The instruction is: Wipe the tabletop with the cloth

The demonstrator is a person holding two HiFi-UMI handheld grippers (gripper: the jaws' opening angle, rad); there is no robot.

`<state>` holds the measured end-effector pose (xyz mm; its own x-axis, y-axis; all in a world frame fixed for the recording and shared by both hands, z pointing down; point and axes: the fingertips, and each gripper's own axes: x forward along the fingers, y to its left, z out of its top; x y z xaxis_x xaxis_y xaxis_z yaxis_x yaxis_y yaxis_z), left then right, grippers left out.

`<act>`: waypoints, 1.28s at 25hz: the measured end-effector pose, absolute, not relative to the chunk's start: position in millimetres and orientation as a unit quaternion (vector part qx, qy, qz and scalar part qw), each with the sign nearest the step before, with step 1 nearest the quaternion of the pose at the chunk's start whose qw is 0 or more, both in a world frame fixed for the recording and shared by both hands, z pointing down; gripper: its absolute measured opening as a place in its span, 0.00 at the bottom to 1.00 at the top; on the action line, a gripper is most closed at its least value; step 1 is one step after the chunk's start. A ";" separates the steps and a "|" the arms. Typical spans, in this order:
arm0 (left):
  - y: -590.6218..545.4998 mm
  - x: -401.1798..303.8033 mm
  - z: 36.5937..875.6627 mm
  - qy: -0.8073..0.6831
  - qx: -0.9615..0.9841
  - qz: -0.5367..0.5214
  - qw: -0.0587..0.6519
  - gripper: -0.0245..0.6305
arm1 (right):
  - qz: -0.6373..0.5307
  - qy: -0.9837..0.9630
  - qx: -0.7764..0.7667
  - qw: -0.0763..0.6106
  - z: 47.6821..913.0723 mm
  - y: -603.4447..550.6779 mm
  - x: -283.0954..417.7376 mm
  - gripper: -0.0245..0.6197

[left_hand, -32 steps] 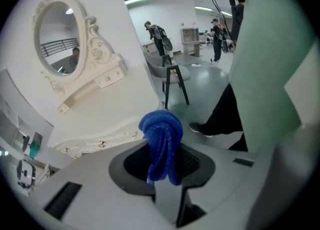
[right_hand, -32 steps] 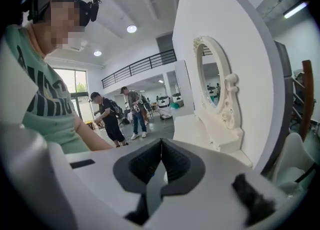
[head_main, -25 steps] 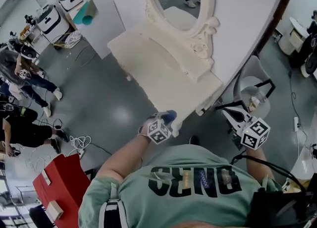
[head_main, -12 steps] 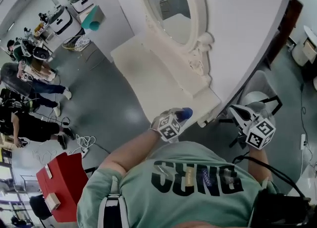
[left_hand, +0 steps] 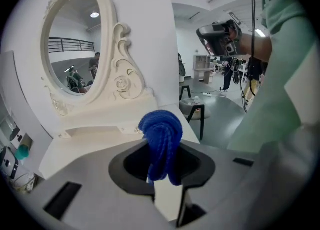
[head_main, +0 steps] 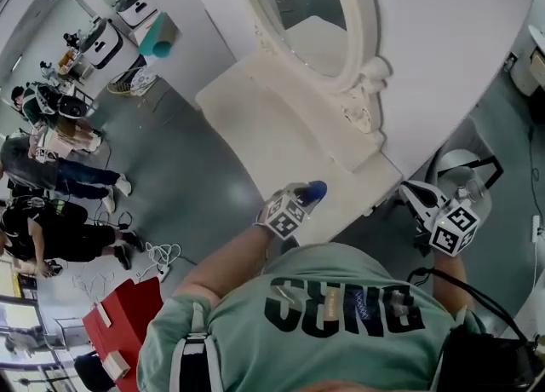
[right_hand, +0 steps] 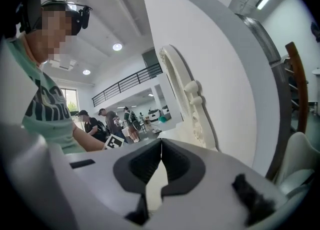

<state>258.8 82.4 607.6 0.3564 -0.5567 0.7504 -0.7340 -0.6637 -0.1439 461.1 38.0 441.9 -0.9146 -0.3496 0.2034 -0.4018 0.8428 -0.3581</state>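
Left gripper [left_hand: 161, 176] clamped on the bunched blue cloth [left_hand: 161, 141], over the tabletop's [head_main: 264, 130] near edge by its right corner; we judge wiping starts there | right gripper [right_hand: 160, 170] closed on nothing, off the right end, clear of our stroke.

L gripper [head_main: 305, 195] w/ blue cloth [head_main: 315, 188] has come in from the near corner edge of the tabletop [head_main: 255, 126], now over its near end. R gripper [head_main: 415, 197] has drifted closer to that end. The wearer's head has turned a bit too.
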 end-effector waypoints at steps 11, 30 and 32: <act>76.5 142.9 593.7 -0.283 0.880 0.379 0.053 0.20 | 0.188 -0.921 0.333 0.073 422.8 83.7 340.0 0.06; 90.4 189.1 574.1 -0.298 0.881 0.357 0.092 0.20 | 0.177 -0.913 0.367 0.037 397.3 120.7 418.0 0.06; 96.3 195.1 573.1 -0.313 0.874 0.356 0.103 0.20 | 0.181 -0.915 0.359 0.026 398.0 120.0 433.2 0.06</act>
<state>195.1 96.3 573.1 0.5504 -0.4738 0.6874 -0.6212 -0.7826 -0.0421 433.2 120.0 398.0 -0.7409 -0.6479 0.1770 -0.6664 0.6764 -0.3137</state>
